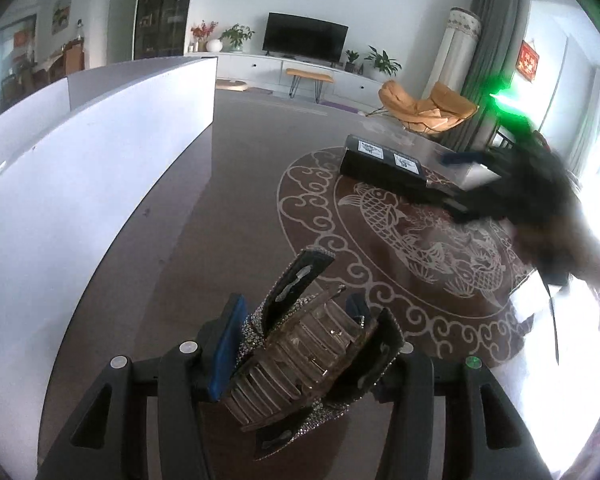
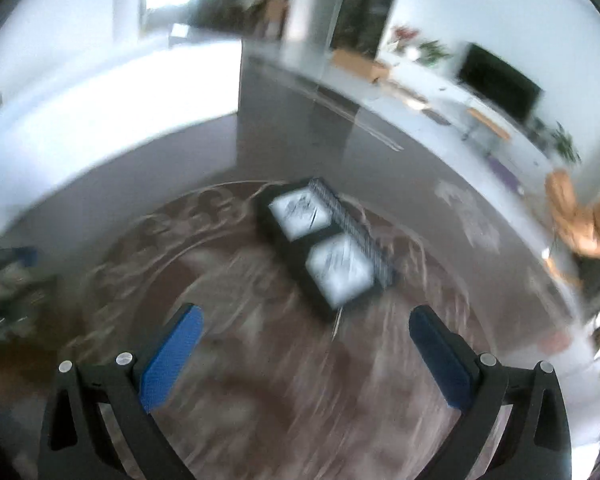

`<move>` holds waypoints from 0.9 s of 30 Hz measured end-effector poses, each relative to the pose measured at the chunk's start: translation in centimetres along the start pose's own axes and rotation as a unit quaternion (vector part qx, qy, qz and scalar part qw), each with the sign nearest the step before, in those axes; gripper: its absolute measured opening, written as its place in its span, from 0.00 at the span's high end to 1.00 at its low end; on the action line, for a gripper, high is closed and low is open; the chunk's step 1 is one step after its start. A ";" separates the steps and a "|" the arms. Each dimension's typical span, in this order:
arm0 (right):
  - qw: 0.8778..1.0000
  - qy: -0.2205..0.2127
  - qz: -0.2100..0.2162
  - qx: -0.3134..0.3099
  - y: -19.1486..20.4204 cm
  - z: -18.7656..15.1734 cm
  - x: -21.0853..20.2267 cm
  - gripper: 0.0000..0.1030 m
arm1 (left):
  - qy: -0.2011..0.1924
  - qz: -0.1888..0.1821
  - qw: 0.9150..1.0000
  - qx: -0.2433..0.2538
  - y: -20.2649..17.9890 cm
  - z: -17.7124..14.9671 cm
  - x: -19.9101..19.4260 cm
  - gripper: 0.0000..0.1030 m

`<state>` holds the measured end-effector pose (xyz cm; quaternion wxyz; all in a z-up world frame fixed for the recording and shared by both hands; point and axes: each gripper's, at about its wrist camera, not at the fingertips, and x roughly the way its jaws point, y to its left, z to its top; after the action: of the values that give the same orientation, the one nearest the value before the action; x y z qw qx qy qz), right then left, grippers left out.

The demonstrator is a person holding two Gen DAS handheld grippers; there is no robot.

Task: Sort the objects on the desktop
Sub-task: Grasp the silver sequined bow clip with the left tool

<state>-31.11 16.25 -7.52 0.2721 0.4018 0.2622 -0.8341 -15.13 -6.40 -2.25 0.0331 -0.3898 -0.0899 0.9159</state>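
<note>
Two grippers: left gripper [image 1: 296, 336] clamped on sparkly hair clip [image 1: 300, 356], bottom centre; right gripper [image 2: 306, 344] wide open, empty, black box [image 2: 324, 240] mid-frame on patterned table [image 2: 228, 360] beyond.

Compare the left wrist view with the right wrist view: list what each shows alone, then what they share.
Only the left wrist view shows the left gripper shut on a rhinestone hair claw, plus the blurred right gripper seen from outside.

Only the right wrist view shows the right gripper's own blue pads, spread wide and empty.

Both show the black box with two white labels, resting on the patterned tabletop.
</note>
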 end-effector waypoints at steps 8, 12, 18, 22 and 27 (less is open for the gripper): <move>0.992 0.061 0.073 0.081 -3.9 4.5 7.0 0.31 | 0.004 -0.009 1.000 -0.006 0.2 0.1 0.1 0.50; 0.992 0.042 0.065 0.097 -2.5 1.6 4.5 0.42 | 0.005 -0.005 1.000 -0.001 -0.1 0.1 0.0 0.50; 0.992 0.007 0.031 0.124 3.1 -8.8 -3.8 0.42 | 0.005 -0.004 1.000 0.001 -0.2 0.1 0.0 0.50; 0.990 -0.014 0.007 0.141 6.3 -15.1 -8.8 0.42 | 0.007 -0.002 1.000 0.026 -1.6 -0.4 -0.3 0.50; 0.985 -0.007 -0.011 0.173 6.0 -17.1 -9.6 0.08 | 0.030 0.038 0.998 0.049 -2.8 -0.6 0.5 0.28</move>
<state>-13.01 25.52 -10.23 0.1911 0.4340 0.1164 -0.8727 -15.04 -3.55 -2.46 0.0198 -0.4182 -0.0287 0.9077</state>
